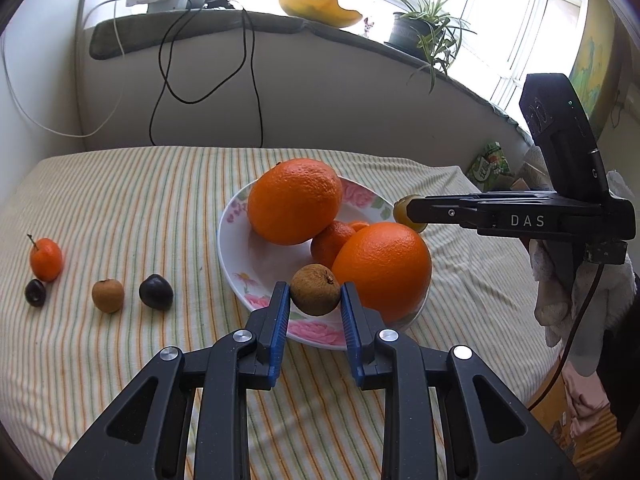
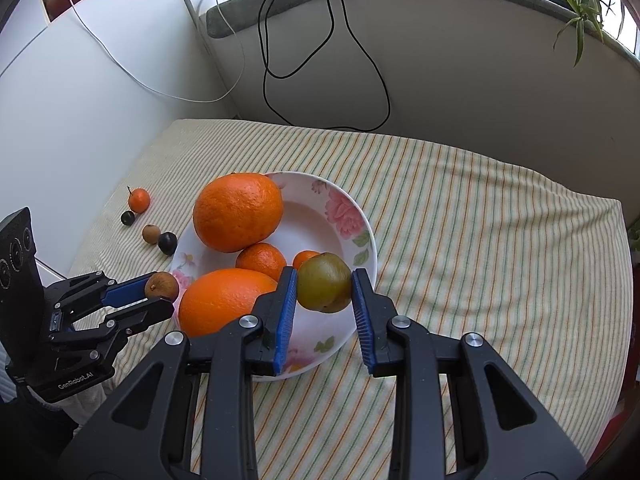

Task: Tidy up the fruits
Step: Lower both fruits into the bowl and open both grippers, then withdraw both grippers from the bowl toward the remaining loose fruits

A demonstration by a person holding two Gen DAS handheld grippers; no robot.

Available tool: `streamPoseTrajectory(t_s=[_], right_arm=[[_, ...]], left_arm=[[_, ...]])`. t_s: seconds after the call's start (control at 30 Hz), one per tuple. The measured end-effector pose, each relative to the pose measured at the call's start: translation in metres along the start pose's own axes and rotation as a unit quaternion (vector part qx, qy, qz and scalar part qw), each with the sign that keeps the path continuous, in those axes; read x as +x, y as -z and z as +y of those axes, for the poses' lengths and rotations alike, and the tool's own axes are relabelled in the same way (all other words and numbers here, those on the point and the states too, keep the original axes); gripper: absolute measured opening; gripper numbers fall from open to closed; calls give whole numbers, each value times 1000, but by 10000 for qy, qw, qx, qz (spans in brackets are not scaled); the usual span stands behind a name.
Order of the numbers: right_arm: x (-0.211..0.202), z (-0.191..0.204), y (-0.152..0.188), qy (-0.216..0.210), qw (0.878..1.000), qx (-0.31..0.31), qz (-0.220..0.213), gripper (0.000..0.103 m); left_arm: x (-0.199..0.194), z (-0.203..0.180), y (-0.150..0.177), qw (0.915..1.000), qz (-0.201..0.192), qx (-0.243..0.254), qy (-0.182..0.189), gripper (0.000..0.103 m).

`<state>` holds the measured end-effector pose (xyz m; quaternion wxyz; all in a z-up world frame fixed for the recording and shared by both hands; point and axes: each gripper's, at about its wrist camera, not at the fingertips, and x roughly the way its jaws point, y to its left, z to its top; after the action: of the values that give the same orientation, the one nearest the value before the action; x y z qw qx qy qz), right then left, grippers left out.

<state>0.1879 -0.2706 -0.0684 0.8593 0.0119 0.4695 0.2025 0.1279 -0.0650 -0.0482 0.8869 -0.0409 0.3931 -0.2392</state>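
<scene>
Left wrist view: the left gripper (image 1: pixel 315 300) clamps a small brown rough-skinned round fruit (image 1: pixel 315 289) above the white flower-printed plate's (image 1: pixel 240 258) near rim; the right gripper (image 2: pixel 324 295) pinches a greenish-brown smooth plum-like fruit (image 2: pixel 324 288) over that plate.

— How many fruits lie in the flowered plate (image 2: pixel 362 216)?
— Two large oranges (image 2: pixel 237 212), two small mandarins (image 2: pixel 262 261).
— And left of the plate?
— One mandarin with a stem (image 1: pixel 46 259), two dark plums (image 1: pixel 156 293), one brown longan (image 1: pixel 108 295).
— Held above the plate?
— One brown longan (image 1: pixel 316 289), one greenish fruit (image 2: pixel 325 288); two grippers
</scene>
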Motion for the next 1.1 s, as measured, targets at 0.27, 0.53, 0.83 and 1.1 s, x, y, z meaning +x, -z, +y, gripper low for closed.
streamPoseTrajectory(t_s=[0.27, 0.53, 0.83, 1.1], right_arm=[[-2, 0, -1, 76, 9999, 16, -89, 59], [-11, 1, -3, 31, 9996, 49, -266, 79], [-16, 12, -6, 158, 9993, -127, -307, 81], [-20, 26, -11, 121, 9989, -223, -385, 81]], left_arm=[[-6, -3, 0, 9999, -102, 52, -101, 64], [-8, -4, 0, 9993, -72, 8, -378, 81], [-15, 0, 1, 9989, -115, -43, -446, 81], [-26, 9, 1, 9981, -237, -77, -557, 81]])
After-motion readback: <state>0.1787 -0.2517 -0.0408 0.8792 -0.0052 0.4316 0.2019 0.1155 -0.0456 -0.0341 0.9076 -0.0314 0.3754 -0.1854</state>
